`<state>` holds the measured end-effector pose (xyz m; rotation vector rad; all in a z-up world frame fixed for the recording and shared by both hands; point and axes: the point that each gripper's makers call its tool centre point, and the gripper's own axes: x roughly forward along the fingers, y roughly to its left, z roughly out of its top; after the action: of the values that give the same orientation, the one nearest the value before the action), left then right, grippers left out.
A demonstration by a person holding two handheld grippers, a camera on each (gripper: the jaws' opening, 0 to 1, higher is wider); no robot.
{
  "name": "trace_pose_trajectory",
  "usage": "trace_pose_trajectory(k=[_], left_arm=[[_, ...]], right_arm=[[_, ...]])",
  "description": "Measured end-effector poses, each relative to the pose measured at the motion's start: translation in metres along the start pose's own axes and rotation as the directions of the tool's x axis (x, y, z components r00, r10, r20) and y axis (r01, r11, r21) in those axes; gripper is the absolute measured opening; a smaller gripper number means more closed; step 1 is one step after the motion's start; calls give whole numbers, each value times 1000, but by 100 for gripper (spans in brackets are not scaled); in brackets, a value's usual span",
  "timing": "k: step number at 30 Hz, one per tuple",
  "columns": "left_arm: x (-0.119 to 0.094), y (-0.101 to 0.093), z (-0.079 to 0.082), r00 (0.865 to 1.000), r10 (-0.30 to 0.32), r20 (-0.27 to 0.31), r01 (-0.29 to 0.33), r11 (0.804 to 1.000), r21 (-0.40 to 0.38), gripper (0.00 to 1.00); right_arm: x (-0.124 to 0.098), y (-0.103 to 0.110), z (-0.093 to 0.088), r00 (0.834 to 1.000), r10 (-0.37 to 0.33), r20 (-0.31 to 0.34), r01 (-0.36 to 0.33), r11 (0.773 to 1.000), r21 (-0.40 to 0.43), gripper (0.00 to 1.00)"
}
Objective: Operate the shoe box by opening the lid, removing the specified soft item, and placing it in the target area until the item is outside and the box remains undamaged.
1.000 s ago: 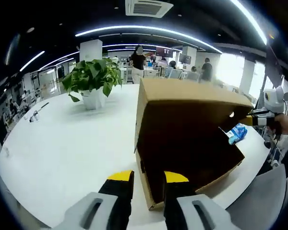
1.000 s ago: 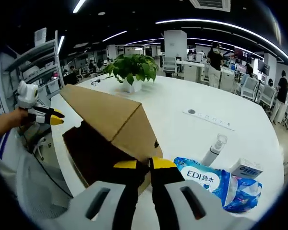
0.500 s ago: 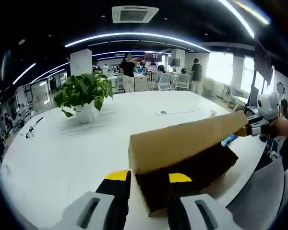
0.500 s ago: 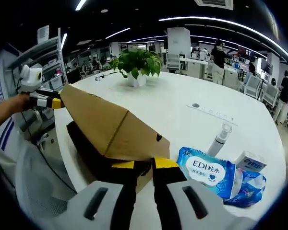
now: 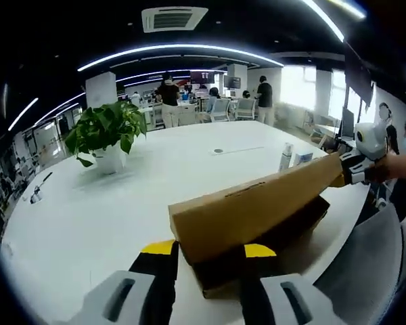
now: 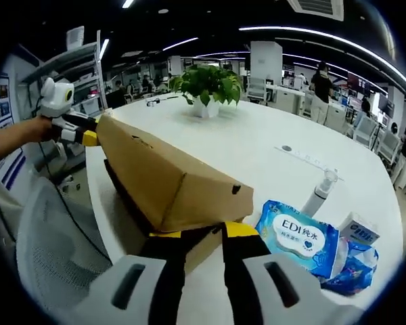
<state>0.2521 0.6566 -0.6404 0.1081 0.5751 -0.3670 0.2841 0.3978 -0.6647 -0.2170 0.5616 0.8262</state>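
Cardboard shoe box (image 5: 257, 217), brown with a dark base, lies near the front edge of the white table (image 5: 88, 203), long axis running from one gripper to the other. Lid (image 6: 155, 176) is hinged part-way up, sloping over the base. Left gripper (image 5: 206, 252) bites one end corner of the lid, jaws narrow about the cardboard; right gripper (image 6: 201, 231) bites the opposite end likewise. Interior is hidden under the lid, so the soft item cannot be located. Blue wipes pack (image 6: 298, 237) lies just beside the box's right-gripper end. Both grippers are equally near; lid must swing up about the long axis.
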Motion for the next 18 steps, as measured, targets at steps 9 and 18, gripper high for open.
trace_pose_trajectory(k=[9,18], left_arm=[[1,-9,-16,999,-38,-38,38,999,17,42],[4,-14,-34,993,-74,-87,77,997,29,45]], right_arm=[[-3,19,-12,998,68,-9,-69,996,-62,30],[-1,29,-23,993,110,-29,-112,992,-53,34]])
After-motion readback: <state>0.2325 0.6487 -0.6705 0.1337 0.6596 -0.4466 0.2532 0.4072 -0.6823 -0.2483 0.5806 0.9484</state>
